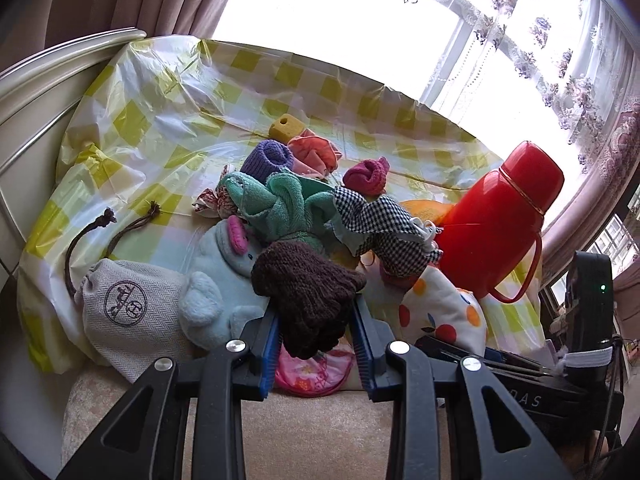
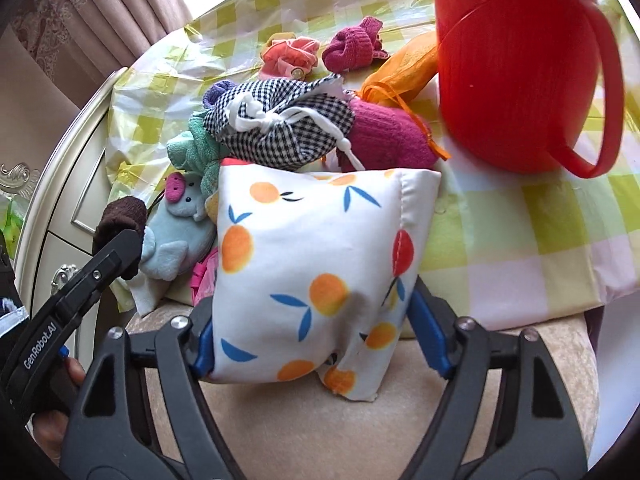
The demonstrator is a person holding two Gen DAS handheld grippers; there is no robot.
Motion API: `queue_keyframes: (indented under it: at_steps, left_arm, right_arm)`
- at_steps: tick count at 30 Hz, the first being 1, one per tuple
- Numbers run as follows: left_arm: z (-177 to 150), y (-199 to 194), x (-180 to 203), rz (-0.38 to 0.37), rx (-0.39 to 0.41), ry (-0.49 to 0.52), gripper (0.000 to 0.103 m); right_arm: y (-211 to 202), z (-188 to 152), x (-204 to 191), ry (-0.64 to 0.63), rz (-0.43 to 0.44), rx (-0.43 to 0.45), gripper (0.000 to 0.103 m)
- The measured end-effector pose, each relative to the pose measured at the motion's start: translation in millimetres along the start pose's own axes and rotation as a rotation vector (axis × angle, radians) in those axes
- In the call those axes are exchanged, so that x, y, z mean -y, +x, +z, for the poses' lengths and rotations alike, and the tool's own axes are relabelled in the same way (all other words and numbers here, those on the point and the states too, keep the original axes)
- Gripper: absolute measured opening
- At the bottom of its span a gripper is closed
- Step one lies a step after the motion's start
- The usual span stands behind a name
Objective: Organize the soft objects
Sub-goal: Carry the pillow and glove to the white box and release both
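The red flask point(image 2: 516, 64) stands on the checked counter point(image 2: 540, 232) beyond and to the right of the right tongs point(image 2: 320, 344), whose pads pinch the orange-print pillow point(image 2: 316, 264) from both sides. Just left of it, the left tongs point(image 1: 316, 344) are pressed onto a brown knitted piece point(image 1: 308, 300). The heap of soft things point(image 1: 296, 200) lies right behind both.

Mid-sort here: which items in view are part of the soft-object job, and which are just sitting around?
Job:
brown knit sock, in left gripper
fruit-print pouch, between right gripper pads
checked drawstring bag
blue plush
green towel

Lying about:
red thermos
yellow sponge
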State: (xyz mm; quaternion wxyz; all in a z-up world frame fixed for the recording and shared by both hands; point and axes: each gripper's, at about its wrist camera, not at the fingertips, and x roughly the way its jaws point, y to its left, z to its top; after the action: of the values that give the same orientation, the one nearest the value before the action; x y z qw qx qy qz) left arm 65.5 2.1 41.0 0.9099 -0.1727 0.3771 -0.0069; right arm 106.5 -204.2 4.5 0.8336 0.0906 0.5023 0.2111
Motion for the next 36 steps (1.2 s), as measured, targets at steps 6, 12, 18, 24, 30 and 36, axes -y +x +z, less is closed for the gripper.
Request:
queue_keyframes:
  at_steps: [6,12,18,24,30,36]
  left_arm:
    - [-15,-1,36,-0.070,-0.030,0.060,0.033]
    - [-31,5,90,-0.171,-0.080,0.151,0.033]
    - [-50,13,146,-0.288,-0.152,0.247,0.033]
    - [-67,19,196,-0.375,-0.212,0.332,0.034]
    - [-80,25,241,-0.469,-0.270,0.393,0.034]
    - [-91,31,272,-0.541,-0.316,0.430,0.076]
  right_arm:
    - [-40,-15,20,-0.016,-0.074,0.079,0.080]
    - [-78,-24,67,0.028,-0.212,0.128,0.081]
    - [-112,-34,121,0.094,-0.380,0.176,0.082]
    - [-137,-43,165,0.154,-0.496,0.193,0.084]
    - [-158,-49,190,0.181,-0.582,0.227,0.086]
    - [-172,-52,202,0.174,-0.690,0.291,0.094]
